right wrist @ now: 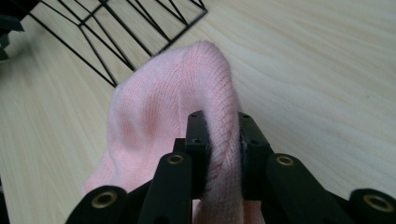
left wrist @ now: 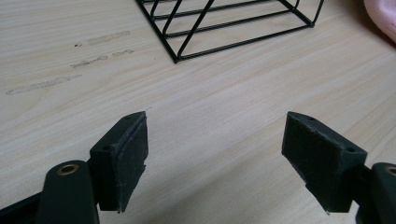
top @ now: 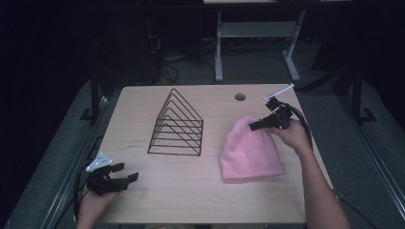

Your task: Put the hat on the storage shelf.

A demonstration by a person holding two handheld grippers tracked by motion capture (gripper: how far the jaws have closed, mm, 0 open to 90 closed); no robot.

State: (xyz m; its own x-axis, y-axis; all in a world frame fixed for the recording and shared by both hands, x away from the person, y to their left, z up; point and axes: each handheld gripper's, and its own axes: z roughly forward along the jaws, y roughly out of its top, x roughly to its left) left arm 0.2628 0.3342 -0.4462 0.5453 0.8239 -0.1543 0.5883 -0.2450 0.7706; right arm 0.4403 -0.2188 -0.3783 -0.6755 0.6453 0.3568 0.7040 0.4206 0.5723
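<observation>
A pink knitted hat [top: 249, 151] lies on the right half of the wooden table [top: 191, 191]. My right gripper [top: 253, 126] is shut on the hat's far top edge and holds that edge lifted off the table. In the right gripper view a fold of the pink hat [right wrist: 154, 112] is pinched between the two black jaws of that gripper [right wrist: 223, 140]. My left gripper [top: 129, 172] rests near the table's front left corner, open, with nothing between its jaws. In the left gripper view its pads [left wrist: 122, 154] stand wide apart over bare wood.
A black wire rack [top: 176, 125] shaped like a triangle stands in the table's middle, left of the hat; its base [left wrist: 233, 28] is ahead of my left gripper. A round cable hole [top: 240, 97] lies near the far edge. Desk legs and cables lie on the floor beyond.
</observation>
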